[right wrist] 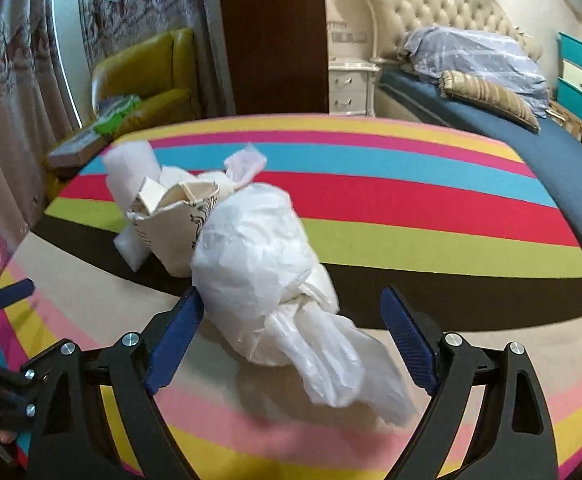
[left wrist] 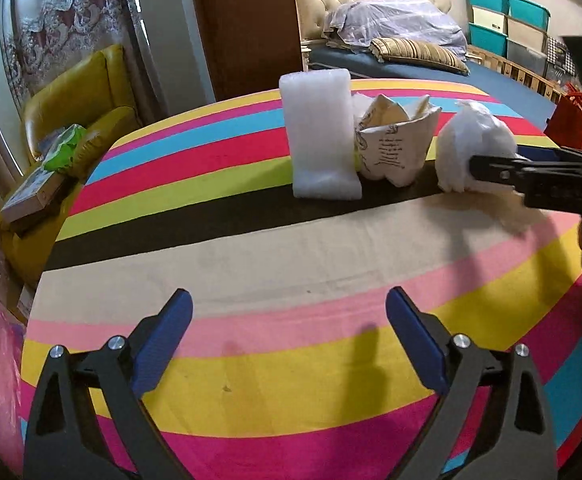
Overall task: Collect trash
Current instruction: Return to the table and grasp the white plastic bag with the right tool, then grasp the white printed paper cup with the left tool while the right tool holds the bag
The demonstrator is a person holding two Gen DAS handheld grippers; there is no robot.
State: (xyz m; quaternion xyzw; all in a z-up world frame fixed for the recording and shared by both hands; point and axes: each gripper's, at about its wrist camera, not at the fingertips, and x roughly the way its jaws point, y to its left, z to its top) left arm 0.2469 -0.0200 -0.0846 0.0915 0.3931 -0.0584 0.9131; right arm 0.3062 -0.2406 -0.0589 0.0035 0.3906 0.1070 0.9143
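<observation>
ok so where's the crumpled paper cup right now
The paper cup stands on the striped cloth, wedged between the white foam block on its left and the white plastic bag on its right in the left wrist view.

The crushed paper cup [right wrist: 171, 228] hides most of the foam block [right wrist: 129, 184]; the cup's print is unreadable.

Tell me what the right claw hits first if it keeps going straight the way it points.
Most likely the white plastic bag: it already lies between the open right claw fingers, closer to the left one. The crumpled paper cup sits behind it, though depth is uncertain.
</observation>
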